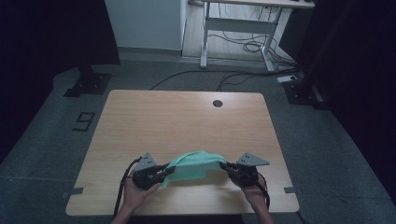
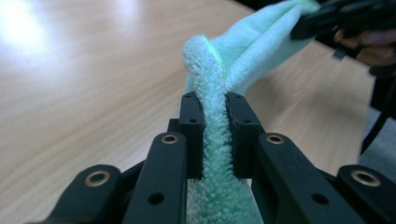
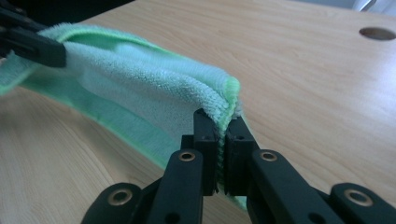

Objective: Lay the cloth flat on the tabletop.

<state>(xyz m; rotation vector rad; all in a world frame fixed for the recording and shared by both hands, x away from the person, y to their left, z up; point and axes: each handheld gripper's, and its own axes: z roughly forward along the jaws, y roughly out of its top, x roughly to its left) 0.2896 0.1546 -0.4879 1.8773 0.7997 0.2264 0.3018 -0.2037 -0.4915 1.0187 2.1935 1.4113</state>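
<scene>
The green cloth hung between the two grippers just above the near part of the wooden table, its middle arching up while a lower flap sagged toward the tabletop. It was a fluffy microfibre towel, and it looked light, soft and entirely limp, so it would likely drape and fold wherever it was not held; the pile should give the pads good friction, with little risk of slipping or damage. The hemmed edges and corners seemed the best places to grip, well apart, to keep it spread. The left gripper had its jaws pinched on a bunched fold of the cloth. The right gripper had its jaws nearly together, clamping the stitched edge of the cloth
</scene>
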